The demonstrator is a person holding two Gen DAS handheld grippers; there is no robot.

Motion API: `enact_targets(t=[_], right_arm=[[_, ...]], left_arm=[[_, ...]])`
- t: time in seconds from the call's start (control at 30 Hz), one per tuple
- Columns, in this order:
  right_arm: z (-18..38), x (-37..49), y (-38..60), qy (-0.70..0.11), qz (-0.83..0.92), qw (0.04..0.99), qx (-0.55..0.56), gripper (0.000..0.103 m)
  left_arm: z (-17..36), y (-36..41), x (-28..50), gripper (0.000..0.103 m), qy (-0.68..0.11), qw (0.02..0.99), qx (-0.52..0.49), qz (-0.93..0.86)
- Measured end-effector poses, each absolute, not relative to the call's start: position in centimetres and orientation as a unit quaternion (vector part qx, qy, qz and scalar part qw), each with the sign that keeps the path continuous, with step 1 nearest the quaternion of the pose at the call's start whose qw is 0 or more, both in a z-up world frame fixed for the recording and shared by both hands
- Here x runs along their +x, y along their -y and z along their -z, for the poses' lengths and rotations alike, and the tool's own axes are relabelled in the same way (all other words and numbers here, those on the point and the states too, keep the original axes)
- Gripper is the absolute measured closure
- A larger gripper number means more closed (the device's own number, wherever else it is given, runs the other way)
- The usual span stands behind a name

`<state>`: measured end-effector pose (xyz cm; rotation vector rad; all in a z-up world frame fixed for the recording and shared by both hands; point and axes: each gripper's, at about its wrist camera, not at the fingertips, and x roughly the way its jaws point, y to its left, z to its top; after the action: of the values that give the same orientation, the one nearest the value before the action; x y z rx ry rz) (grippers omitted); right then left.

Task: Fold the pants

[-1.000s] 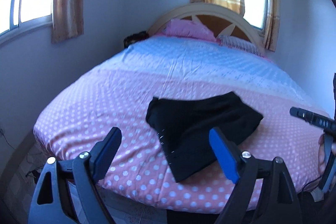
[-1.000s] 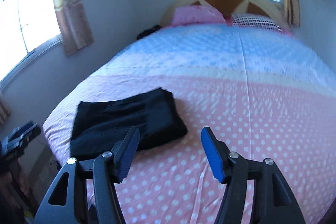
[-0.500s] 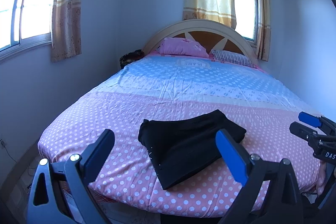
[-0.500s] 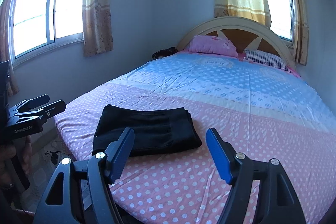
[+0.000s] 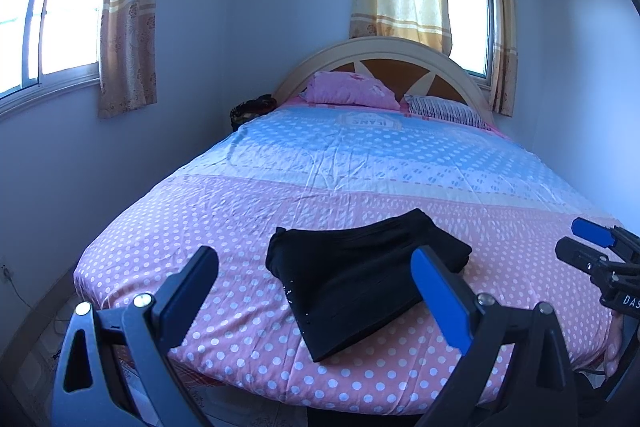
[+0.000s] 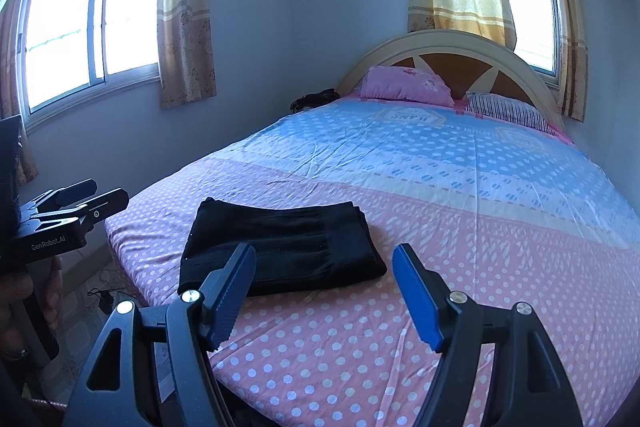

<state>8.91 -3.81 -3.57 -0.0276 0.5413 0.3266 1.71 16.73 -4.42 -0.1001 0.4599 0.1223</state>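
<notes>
Black pants lie folded into a flat rectangle near the foot of the bed, on its pink dotted sheet. In the right wrist view the same pants rest toward the bed's left corner. My left gripper hovers open in front of the bed's foot edge, nothing between its fingers. My right gripper is open too, held back above the near edge, empty. Each gripper shows at the side of the other's view: the right gripper and the left gripper.
A pink pillow and a striped pillow lie by the arched headboard. Curtained windows sit on the left and back walls. A dark bundle sits beside the bed. A hand and a cable on the floor show left.
Both grippers have pulled back and up from the bed, so the folded pants look smaller and farther away. The pants have stayed in place, and both jaws have stayed open.
</notes>
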Motion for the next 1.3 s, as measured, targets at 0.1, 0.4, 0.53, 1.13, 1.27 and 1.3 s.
enact_targets(t=[0.1, 0.4, 0.53, 1.13, 1.27, 1.3], right_arm=[[3.58, 8.87, 3.78, -0.267, -0.161, 0.95, -0.014, 0.031], [3.93, 8.81, 3.39, -0.271, -0.163, 0.948, -0.017, 0.031], [3.95, 8.78, 3.39, -0.271, -0.163, 0.949, -0.016, 0.031], [3.9, 8.75, 3.33, -0.267, -0.16, 0.95, -0.014, 0.031], [3.88, 8.73, 3.25, -0.267, -0.161, 0.95, -0.016, 0.031], [3.89, 8.71, 3.19, -0.268, -0.161, 0.95, -0.017, 0.031]], left_arm=[[4.4, -16.73, 1.7, 0.003, -0.228, 0.97, -0.05, -0.062], [4.43, -16.61, 1.7, 0.003, -0.23, 0.97, -0.05, -0.063], [4.44, -16.69, 1.78, 0.003, -0.231, 0.97, -0.051, -0.063], [3.86, -16.09, 1.56, 0.0, -0.224, 0.972, -0.039, -0.067], [3.94, -15.96, 1.63, 0.0, -0.224, 0.972, -0.036, -0.068], [3.95, -16.0, 1.64, 0.0, -0.225, 0.971, -0.037, -0.066]])
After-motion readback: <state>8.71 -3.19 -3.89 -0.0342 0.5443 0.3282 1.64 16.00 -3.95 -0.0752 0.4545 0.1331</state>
